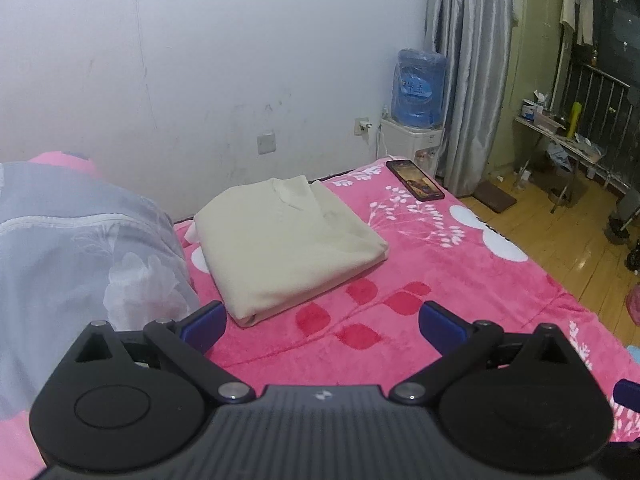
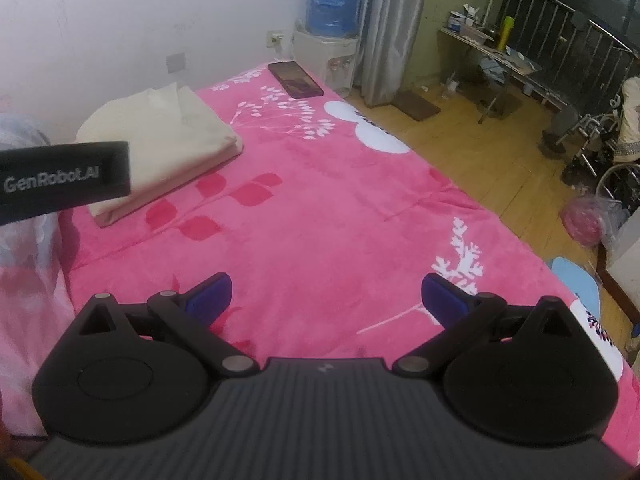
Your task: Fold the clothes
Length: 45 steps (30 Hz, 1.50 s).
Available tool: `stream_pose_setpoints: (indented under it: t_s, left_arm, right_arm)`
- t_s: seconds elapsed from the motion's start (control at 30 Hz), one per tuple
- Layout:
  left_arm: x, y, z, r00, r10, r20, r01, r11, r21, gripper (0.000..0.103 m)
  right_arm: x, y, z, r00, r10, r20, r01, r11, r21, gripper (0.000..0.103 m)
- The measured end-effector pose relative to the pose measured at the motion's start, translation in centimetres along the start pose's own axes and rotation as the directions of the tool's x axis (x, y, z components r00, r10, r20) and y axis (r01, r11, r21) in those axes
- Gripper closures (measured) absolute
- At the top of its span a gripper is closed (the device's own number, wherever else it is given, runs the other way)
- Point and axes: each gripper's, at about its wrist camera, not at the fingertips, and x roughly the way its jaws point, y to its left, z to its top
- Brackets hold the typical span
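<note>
I have the pink floral blanket point(image 1: 460, 280) spread across the whole bed under both tools, with a grey quilt point(image 1: 80, 248) heaped along its left side. On the blanket lies the cream garment point(image 1: 288, 240), already a neat folded block, its long axis running from the near-left corner away toward the wall.

It lies ahead and slightly left of my left gripper point(image 1: 322, 322), whose jaws stand wide apart and hold nothing; the left blue pad sits just beside the fold's near corner. From my right gripper point(image 2: 326, 296), also spread and empty, the garment is well apart, far up-left, so I judge the left the nearer tool.

A dark phone point(image 1: 414, 180) rests beyond. I see no basket or bin.
</note>
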Motion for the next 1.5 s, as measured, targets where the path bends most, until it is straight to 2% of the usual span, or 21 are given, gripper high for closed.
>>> stream_pose_setpoints:
  t_s: [0.97, 1.5]
  left_arm:
    - [0.3, 0.3, -0.1, 0.999, 0.0, -0.035, -0.001, 1.0, -0.015, 0.0]
    - [0.1, 0.1, -0.1, 1.0, 0.001, -0.024, -0.001, 1.0, -0.01, 0.0]
  right_arm:
    - [-0.2, 1.4, 0.3, 1.0, 0.019, 0.013, -0.018, 0.999, -0.041, 0.002]
    - [-0.1, 1.6, 0.0, 1.0, 0.025, 0.007, -0.024, 0.998, -0.051, 0.002]
